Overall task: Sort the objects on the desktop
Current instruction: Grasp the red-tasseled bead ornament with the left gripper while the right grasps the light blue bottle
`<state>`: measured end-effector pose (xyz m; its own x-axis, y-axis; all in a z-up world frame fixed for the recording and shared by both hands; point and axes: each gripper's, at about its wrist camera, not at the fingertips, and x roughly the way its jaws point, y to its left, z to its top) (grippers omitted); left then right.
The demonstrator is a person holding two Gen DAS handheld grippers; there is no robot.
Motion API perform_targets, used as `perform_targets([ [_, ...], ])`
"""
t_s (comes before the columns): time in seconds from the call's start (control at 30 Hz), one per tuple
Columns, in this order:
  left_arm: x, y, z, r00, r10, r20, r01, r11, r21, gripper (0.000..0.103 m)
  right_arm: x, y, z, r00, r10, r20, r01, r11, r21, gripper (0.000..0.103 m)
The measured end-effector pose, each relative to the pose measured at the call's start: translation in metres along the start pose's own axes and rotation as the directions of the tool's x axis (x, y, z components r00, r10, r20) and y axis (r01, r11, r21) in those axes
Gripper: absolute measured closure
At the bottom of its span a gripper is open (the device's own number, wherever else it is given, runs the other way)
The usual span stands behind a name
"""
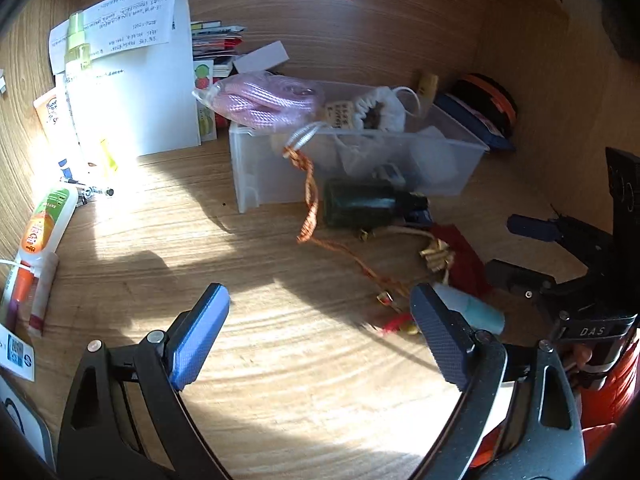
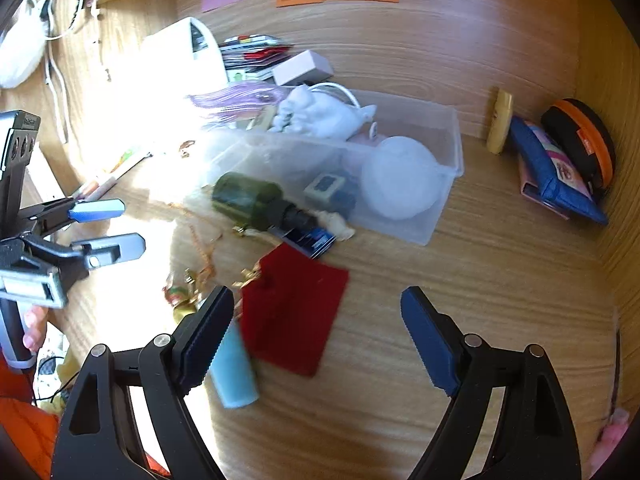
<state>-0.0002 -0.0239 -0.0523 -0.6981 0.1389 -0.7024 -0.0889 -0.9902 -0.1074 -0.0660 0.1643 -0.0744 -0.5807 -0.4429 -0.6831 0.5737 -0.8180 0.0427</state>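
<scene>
The left gripper (image 1: 320,336) was held with its jaws spread and nothing between them, above bare desk. To its right lay the orange cord (image 1: 310,200), the dark green bottle (image 2: 250,200) against the clear bin (image 2: 448,140), the red cloth (image 2: 294,308) and the pale blue tube (image 2: 234,372). The right gripper (image 2: 318,332) was likewise released and empty, poised over the cloth. A clean pick would be favoured by centring one item between the pads clear of its neighbours. The bin's contents were blurred and washed out by glare.
</scene>
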Motion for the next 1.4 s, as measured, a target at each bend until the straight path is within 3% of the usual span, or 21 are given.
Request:
perform_targets([
  [0.23,0.004,-0.022,-0.015,1.0,-0.024,-0.008,0.024,0.999,0.047,0.01,-0.009,0.016,-0.02,1.0,0.02,0.022,-0.02,0.999,-0.034,0.021],
  [0.3,0.002,-0.03,-0.018,1.0,-0.03,0.002,0.03,0.997,0.066,0.011,-0.012,0.02,-0.024,0.999,0.036,0.024,-0.035,0.998,-0.046,0.03],
  [0.4,0.0,-0.038,-0.021,0.999,-0.048,0.009,0.047,0.995,0.083,0.022,-0.014,0.022,-0.027,0.998,0.065,0.023,-0.064,0.997,-0.053,0.048],
  [0.8,0.007,-0.044,-0.025,0.995,-0.092,-0.026,0.094,0.992,0.087,0.045,-0.003,0.04,-0.032,0.994,0.11,-0.025,-0.112,0.988,-0.11,0.074],
  [1.07,0.015,-0.04,-0.024,0.994,-0.103,-0.04,0.105,0.992,0.065,0.049,0.01,0.05,-0.022,0.997,0.075,-0.036,-0.079,0.986,-0.147,0.076],
  [1.3,0.019,-0.041,-0.02,0.992,-0.12,-0.046,0.123,0.99,0.065,0.049,0.009,0.046,-0.022,0.995,0.092,-0.03,-0.095,0.987,-0.132,0.08],
  [1.37,0.021,-0.044,-0.019,0.991,-0.125,-0.044,0.128,0.99,0.067,0.051,0.006,0.044,-0.023,0.995,0.092,-0.029,-0.095,0.987,-0.128,0.08],
  [1.4,0.022,-0.045,-0.019,0.991,-0.127,-0.043,0.13,0.989,0.072,0.057,0.005,0.044,-0.023,0.995,0.092,-0.028,-0.095,0.988,-0.125,0.08],
])
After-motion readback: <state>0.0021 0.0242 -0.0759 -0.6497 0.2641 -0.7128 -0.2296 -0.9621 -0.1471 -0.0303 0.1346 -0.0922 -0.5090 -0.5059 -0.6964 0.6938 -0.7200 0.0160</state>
